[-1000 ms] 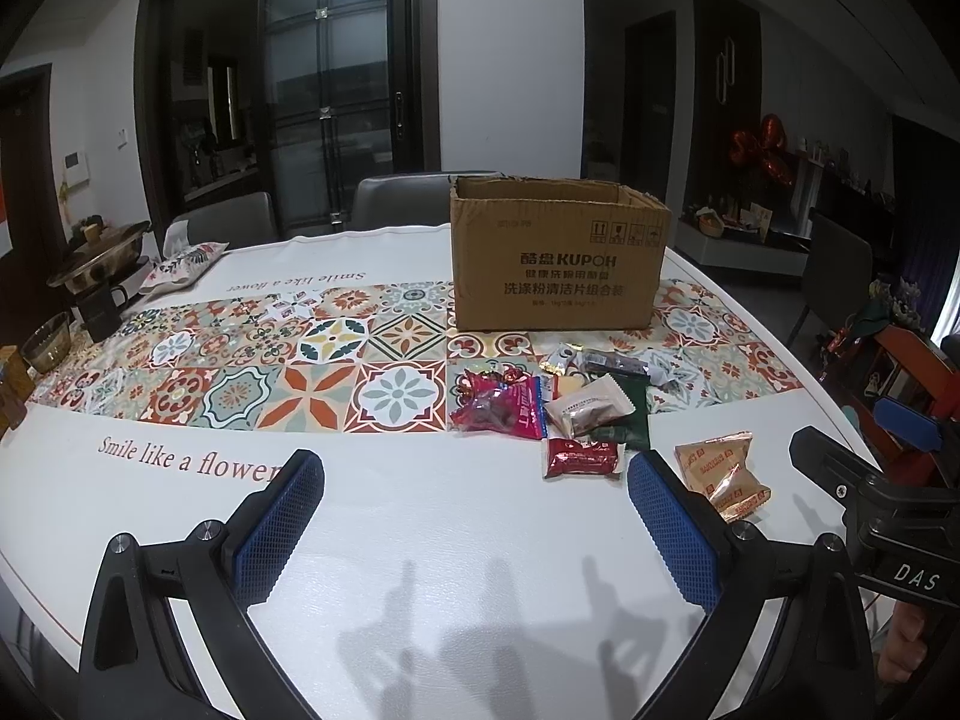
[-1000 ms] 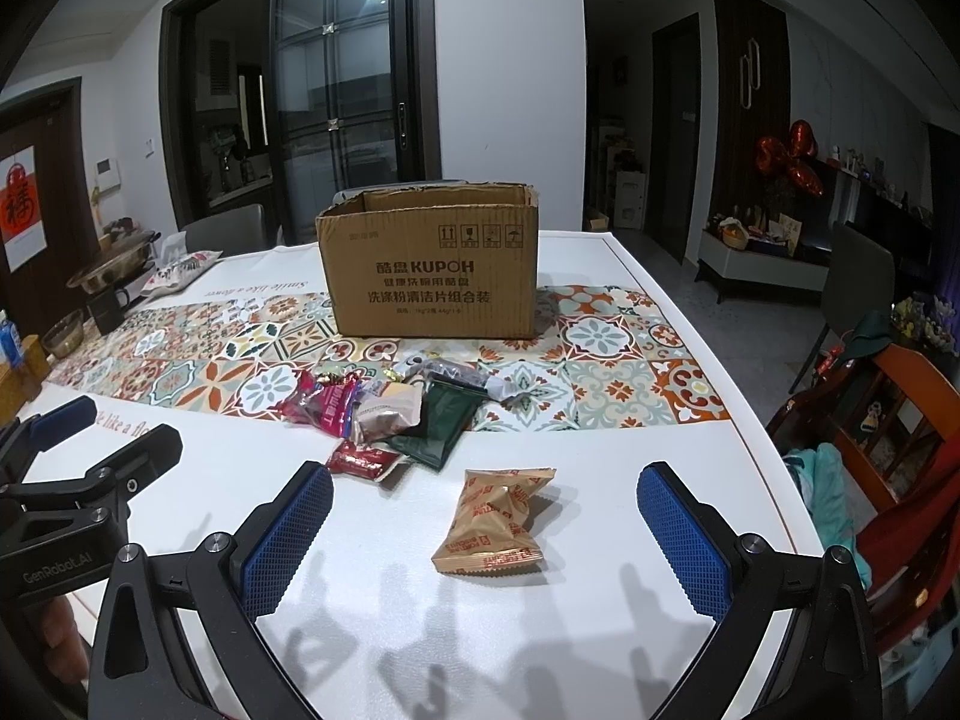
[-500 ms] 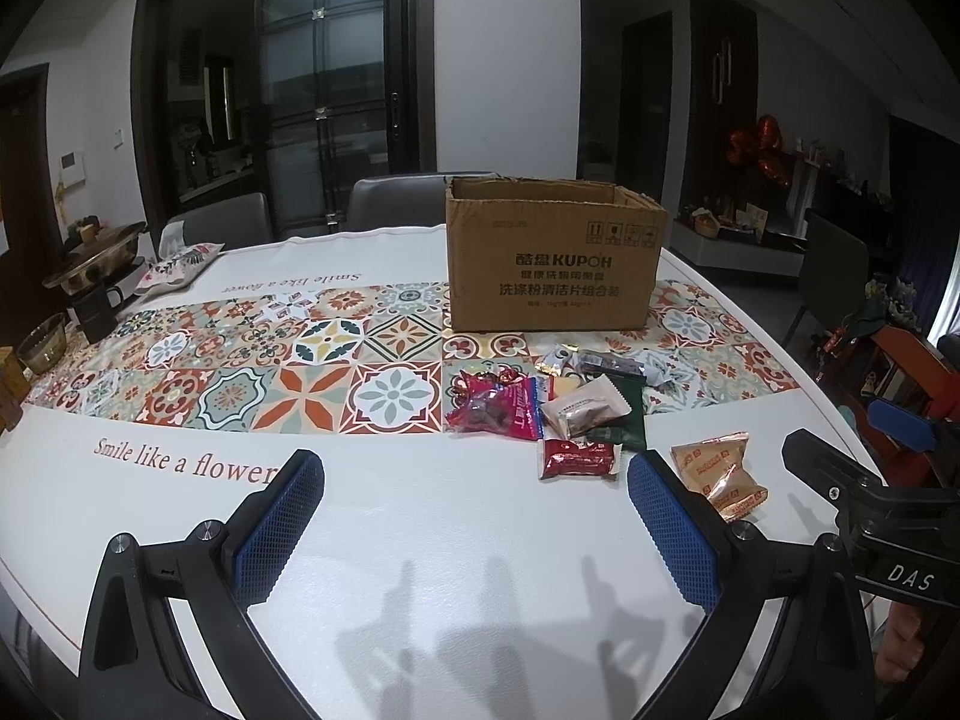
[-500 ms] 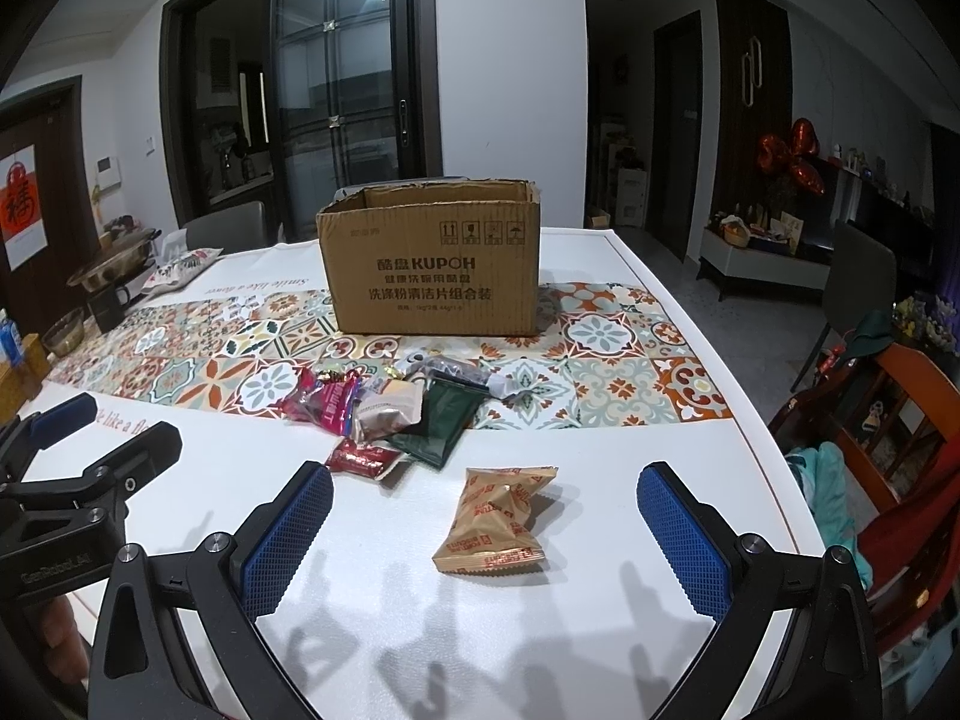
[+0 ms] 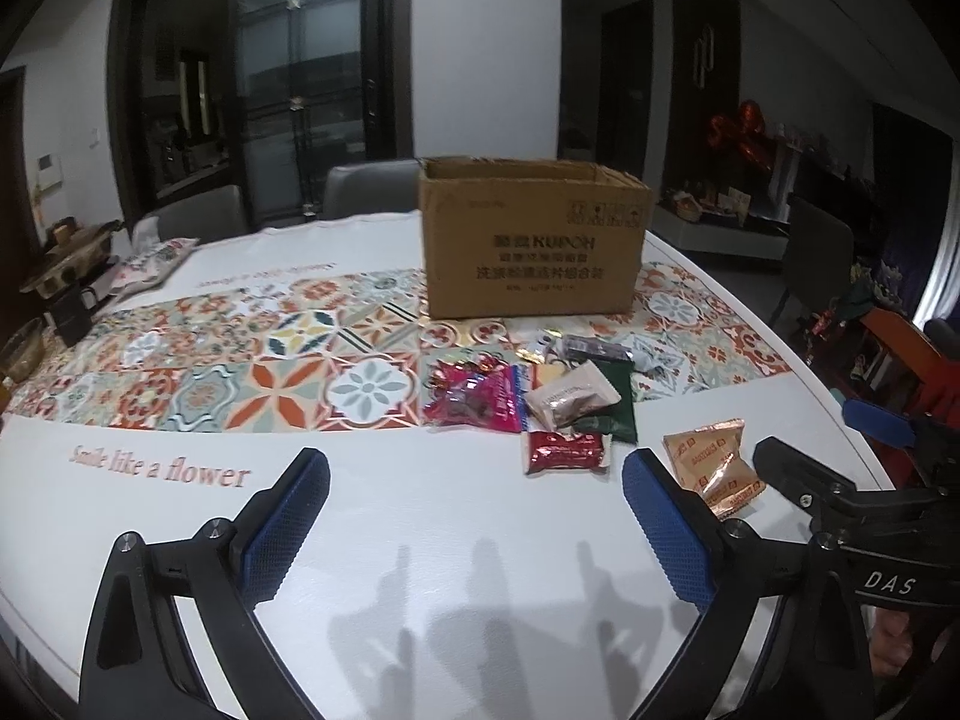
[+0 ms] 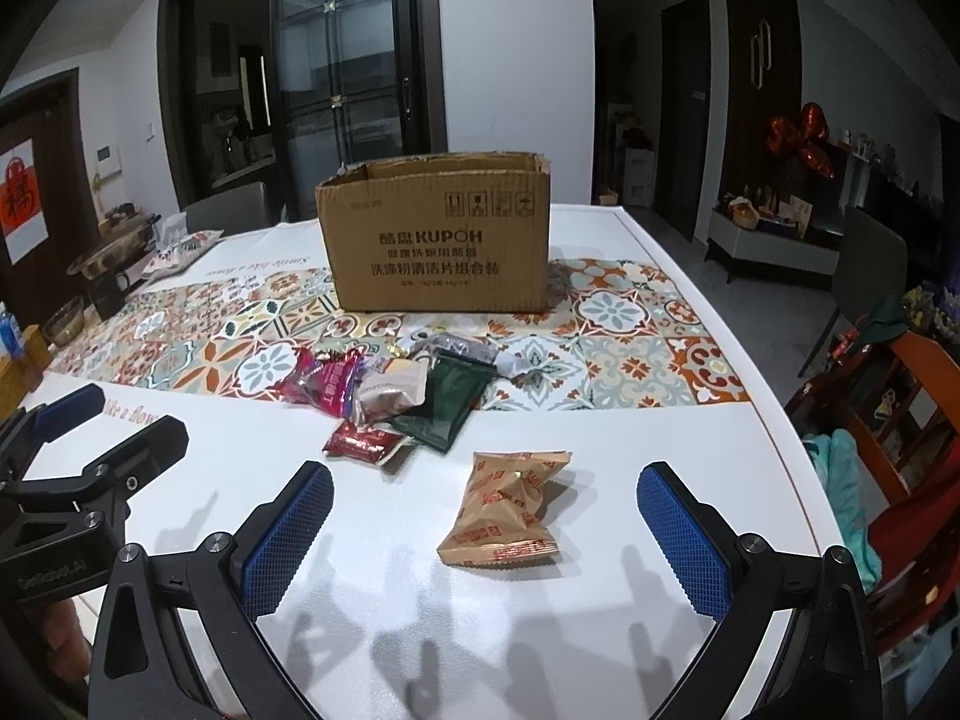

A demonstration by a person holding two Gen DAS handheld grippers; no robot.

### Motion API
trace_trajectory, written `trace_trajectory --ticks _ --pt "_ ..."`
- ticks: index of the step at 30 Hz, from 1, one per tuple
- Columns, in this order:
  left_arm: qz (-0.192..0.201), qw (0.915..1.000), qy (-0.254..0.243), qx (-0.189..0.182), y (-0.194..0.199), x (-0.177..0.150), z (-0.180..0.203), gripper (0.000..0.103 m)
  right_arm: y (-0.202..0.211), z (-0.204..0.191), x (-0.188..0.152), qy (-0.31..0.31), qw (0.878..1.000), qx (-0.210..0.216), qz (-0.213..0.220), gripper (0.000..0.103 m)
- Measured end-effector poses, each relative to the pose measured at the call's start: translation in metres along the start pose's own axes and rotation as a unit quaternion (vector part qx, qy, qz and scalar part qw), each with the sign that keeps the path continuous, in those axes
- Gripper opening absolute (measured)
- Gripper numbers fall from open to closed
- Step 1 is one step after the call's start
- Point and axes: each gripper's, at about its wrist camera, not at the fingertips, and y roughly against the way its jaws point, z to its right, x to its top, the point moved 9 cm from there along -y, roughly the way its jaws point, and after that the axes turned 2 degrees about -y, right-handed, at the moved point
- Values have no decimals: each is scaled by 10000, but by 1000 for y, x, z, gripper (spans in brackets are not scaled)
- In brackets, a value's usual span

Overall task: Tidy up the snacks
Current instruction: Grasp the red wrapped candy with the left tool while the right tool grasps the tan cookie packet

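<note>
An open cardboard box [image 5: 531,240] [image 6: 438,240] stands on the patterned table runner. In front of it lies a pile of snack packets: a pink one [image 5: 474,399] [image 6: 324,384], a beige one [image 5: 570,399] [image 6: 393,390], a dark green one [image 5: 621,402] [image 6: 450,399] and a small red one [image 5: 564,450] [image 6: 363,441]. An orange-brown packet [image 5: 714,465] [image 6: 507,507] lies apart on the white tabletop. My left gripper [image 5: 477,519] is open and empty, short of the pile. My right gripper [image 6: 486,534] is open and empty, with the orange-brown packet between its fingers' line.
The white table [image 6: 600,630] has its right edge [image 6: 780,450] close by, with chairs and clutter [image 6: 888,396] beyond. A pot, a mug and a bowl [image 5: 54,300] stand at the table's far left. Each gripper shows in the other's view [image 5: 852,498] [image 6: 78,480].
The left wrist view has shifted slightly, with the box and packets a little further left in frame. The right gripper has barely moved. Both stay open.
</note>
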Motion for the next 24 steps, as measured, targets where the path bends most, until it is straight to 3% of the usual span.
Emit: trace_trajectory --ticks 7,13,19,24 --pt "-340 9988 -42 -359 -35 -4 9 86 -24 3 -5 -96 9995 5 -285 102" --pt "-570 9958 -98 -714 -65 -6 21 78 -52 6 -10 -156 9982 106 -572 93" --pt "-718 9935 -260 -845 -95 -5 31 75 -75 12 -14 -330 9961 233 -783 83" --pt "-1111 9866 -1 -1196 -118 -13 36 65 -86 11 -15 -341 9953 279 -860 80"
